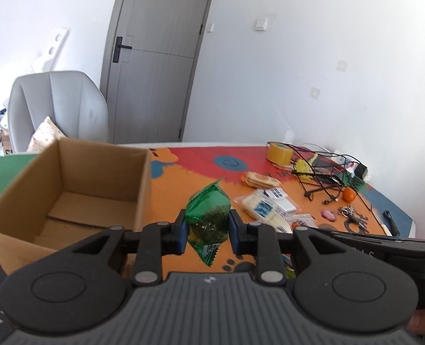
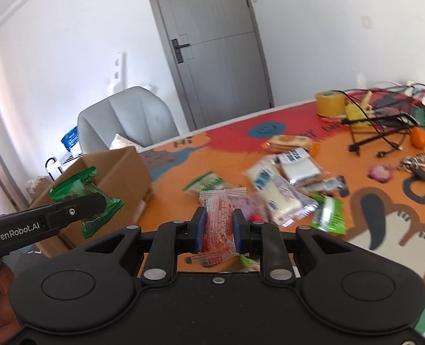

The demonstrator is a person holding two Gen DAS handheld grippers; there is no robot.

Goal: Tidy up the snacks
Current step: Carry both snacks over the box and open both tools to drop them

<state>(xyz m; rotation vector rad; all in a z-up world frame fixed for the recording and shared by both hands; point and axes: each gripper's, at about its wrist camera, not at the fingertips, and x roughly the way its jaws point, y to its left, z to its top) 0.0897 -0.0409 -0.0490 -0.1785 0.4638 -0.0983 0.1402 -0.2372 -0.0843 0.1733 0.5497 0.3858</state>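
Nearest the right wrist camera, the right gripper [image 2: 218, 228] pinched a red snack packet [image 2: 221, 224] between its blue pads [image 2: 200, 228], held above the near edge of the table [image 2: 379, 210]. In the left wrist view, the left gripper [image 1: 207, 231] likewise clamped a green snack packet [image 1: 208, 221] between its pads, the packet standing nearly upright and raised off the table, just to the right of the cardboard box [image 1: 143, 192]. The right wrist view showed this green packet [image 2: 81, 192] in front of the box's rim [image 2: 120, 169]. The box stood open at the table's left end.

Beyond the grippers, a loose heap of white and blue snack packets [image 2: 278, 184] lay on the patterned tablecloth [image 1: 200, 178], with a green-and-white packet [image 2: 329, 212] at its near edge and a biscuit packet [image 1: 259, 178] behind it. Farther right were a pink trinket [image 2: 380, 172], keys [image 1: 352, 214], an orange fruit [image 1: 349, 194], tangled black cables [image 1: 318, 175] and a yellow tape roll [image 1: 280, 153]. A grey chair [image 1: 59, 106] and grey door [image 1: 160, 54] stood behind.
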